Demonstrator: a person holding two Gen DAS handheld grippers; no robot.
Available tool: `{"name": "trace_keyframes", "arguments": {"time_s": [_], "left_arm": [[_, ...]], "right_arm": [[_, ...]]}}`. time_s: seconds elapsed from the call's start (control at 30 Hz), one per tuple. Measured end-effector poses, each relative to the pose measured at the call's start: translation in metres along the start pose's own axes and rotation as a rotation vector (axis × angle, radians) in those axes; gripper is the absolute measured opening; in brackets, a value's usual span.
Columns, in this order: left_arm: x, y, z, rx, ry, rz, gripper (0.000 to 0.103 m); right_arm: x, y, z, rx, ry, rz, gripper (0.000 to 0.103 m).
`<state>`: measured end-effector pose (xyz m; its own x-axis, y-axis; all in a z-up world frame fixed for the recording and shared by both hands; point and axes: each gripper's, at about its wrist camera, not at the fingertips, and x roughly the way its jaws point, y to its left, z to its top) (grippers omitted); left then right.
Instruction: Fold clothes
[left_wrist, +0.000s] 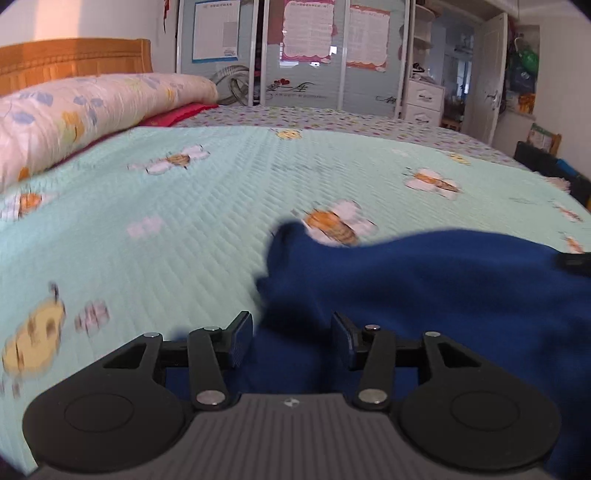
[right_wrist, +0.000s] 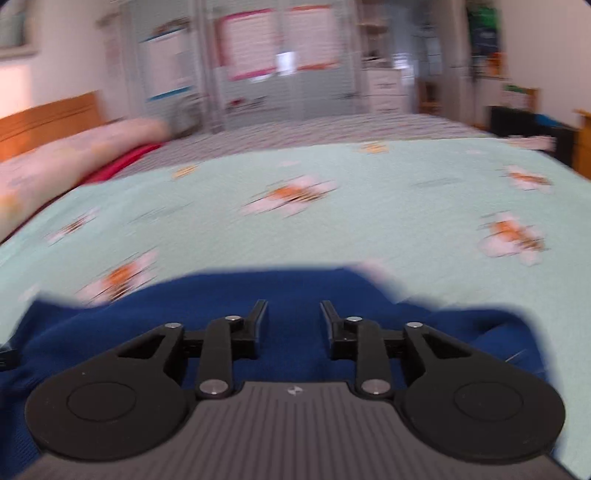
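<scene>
Blue garment, wardrobe posters sharp left view only

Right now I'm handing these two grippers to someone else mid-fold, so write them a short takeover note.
Left gripper: jaws apart, nothing pinched; the blue garment lies under and ahead of it.
Right gripper: jaws apart, empty, over the same garment.
Garment: on the near part of the mint bee-print quilt, rumpled, one corner sticking up toward the bed's middle. Floral pillow at the headboard end, clear of it.
Done: garment released; how many folds are in cannot be told from the blurred views.
Left: check the shape, flatten it, finish folding.
</scene>
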<state>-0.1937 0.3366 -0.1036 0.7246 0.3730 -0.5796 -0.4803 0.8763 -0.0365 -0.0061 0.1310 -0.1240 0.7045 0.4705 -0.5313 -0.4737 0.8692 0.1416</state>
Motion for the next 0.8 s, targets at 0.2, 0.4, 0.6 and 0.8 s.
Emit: {"name": "trace_keyframes", "arguments": {"time_s": [0.2, 0.4, 0.6, 0.8], "left_arm": [[-0.026, 0.003, -0.027, 0.000, 0.041, -0.020, 0.050], [-0.021, -0.003, -0.046, 0.016, 0.080, -0.060, 0.051], [-0.022, 0.006, -0.047, 0.000, 0.069, -0.119, 0.052], [-0.019, 0.019, -0.049, -0.033, 0.054, -0.192, 0.053]], "right_arm": [[-0.015, 0.079, 0.006, -0.071, 0.062, 0.227, 0.033], [0.013, 0.146, 0.060, -0.102, 0.126, 0.352, 0.051], [0.091, 0.226, 0.066, -0.279, 0.321, 0.258, 0.059], [0.130, 0.247, 0.077, -0.319, 0.399, 0.193, 0.000]]}}
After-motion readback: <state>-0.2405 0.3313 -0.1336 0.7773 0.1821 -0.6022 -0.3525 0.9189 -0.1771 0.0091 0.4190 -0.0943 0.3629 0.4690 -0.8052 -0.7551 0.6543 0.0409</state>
